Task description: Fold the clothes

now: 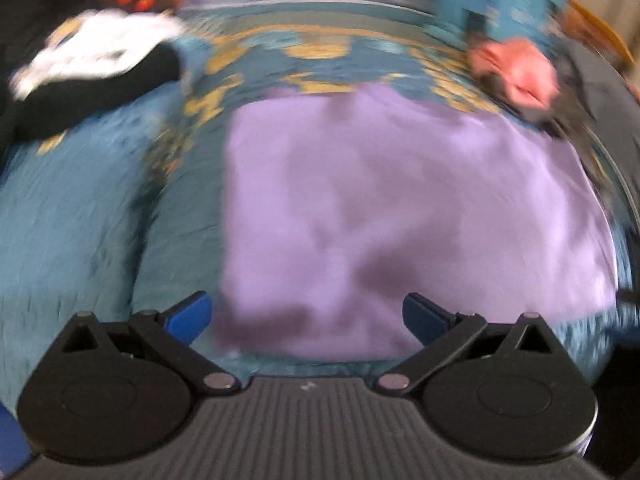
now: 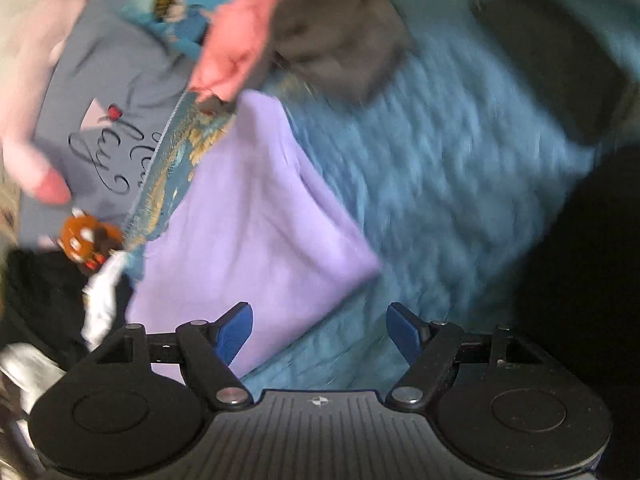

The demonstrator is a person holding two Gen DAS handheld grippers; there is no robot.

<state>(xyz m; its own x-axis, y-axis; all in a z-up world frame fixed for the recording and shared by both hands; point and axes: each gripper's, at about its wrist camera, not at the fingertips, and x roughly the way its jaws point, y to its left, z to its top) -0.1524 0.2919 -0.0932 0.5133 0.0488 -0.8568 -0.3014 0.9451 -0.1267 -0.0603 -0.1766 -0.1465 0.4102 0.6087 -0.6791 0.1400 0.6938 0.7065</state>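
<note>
Blue bedspread (image 1: 72,208), lilac garment (image 1: 392,216) beyond spread jaws

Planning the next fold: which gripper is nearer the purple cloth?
Left, though only slightly. The left gripper hangs open directly over the purple cloth's near edge. The right gripper is open at its corner, one finger over the cloth and the other over the blue blanket.
</note>
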